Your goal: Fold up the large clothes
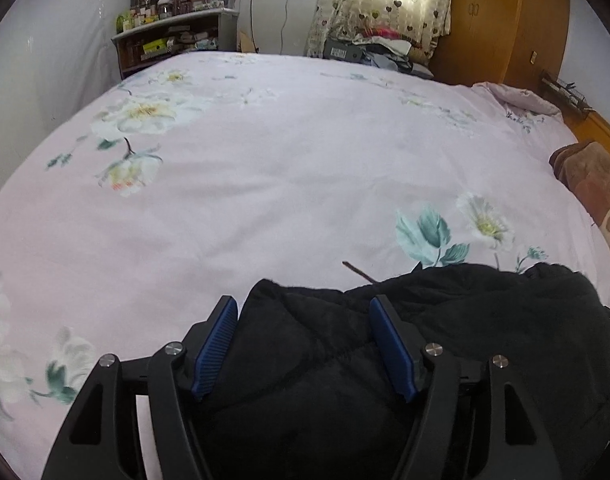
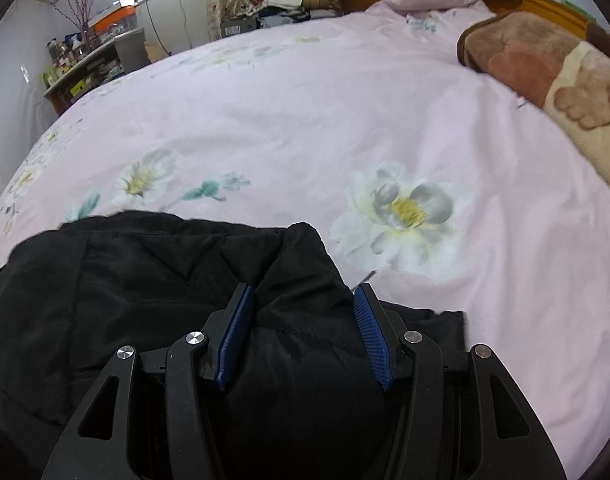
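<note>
A black padded garment (image 1: 465, 320) lies bunched on the pink floral bedspread (image 1: 285, 160) at the near edge of the bed. My left gripper (image 1: 305, 308) has its blue-padded fingers wide apart, with a fold of the black garment bulging between them. In the right wrist view the same garment (image 2: 125, 280) fills the lower left. My right gripper (image 2: 303, 296) also has its jaws apart, straddling a raised corner of the garment. I cannot tell whether the pads press the cloth.
A brown and cream plush blanket (image 2: 545, 72) lies at the right side of the bed (image 2: 345, 120). A cluttered shelf (image 1: 173, 36), a pile of clothes (image 1: 381, 44) and a wooden wardrobe (image 1: 497, 20) stand beyond the far edge.
</note>
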Tool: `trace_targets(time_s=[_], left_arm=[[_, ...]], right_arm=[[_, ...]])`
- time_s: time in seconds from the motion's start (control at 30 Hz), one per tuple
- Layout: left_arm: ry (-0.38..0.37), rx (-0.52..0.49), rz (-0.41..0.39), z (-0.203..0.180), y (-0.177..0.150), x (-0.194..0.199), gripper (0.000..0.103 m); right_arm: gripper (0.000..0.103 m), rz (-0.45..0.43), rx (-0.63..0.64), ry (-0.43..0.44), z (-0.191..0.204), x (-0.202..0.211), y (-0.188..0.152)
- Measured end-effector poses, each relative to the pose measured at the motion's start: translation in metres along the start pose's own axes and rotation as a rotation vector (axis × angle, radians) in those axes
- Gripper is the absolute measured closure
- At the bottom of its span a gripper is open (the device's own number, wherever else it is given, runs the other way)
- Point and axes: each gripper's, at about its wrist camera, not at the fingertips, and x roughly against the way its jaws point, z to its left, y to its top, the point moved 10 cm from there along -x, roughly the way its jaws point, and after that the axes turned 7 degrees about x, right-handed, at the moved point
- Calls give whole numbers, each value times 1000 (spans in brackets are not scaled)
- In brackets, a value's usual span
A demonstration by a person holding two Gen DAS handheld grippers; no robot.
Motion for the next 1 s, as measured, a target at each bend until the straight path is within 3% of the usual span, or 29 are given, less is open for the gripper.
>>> trace_targets(time_s=[0.1, 0.27, 0.37, 0.43, 0.6, 0.77, 0.87, 1.0], left_arm=[[-27, -5, -59, -7, 7, 38, 34], [-174, -43, -114, -58, -10, 94, 33], [-221, -108, -70, -92, -40, 89, 33], [-200, -107, 17, -98, -61, 63, 33], [-185, -86, 42, -94, -63, 56, 33], [-192, -83, -53, -74, -52, 105, 33], [-134, -70, -78, -44, -58, 114, 33], [-82, -16, 16, -12, -83, 85, 33]], right_arm=[[51, -61, 4, 5, 5, 35, 7], [51, -142, 73, 113, 61, 88, 2], [51, -118, 136, 180, 104, 88, -17], [51, -75, 170, 153, 114, 70, -31], [51, -43, 178, 167, 110, 62, -34], [51, -113, 162, 151, 84, 102, -34], [51, -106, 116, 122, 56, 110, -48], [51, -32, 80, 77, 29, 90, -73]])
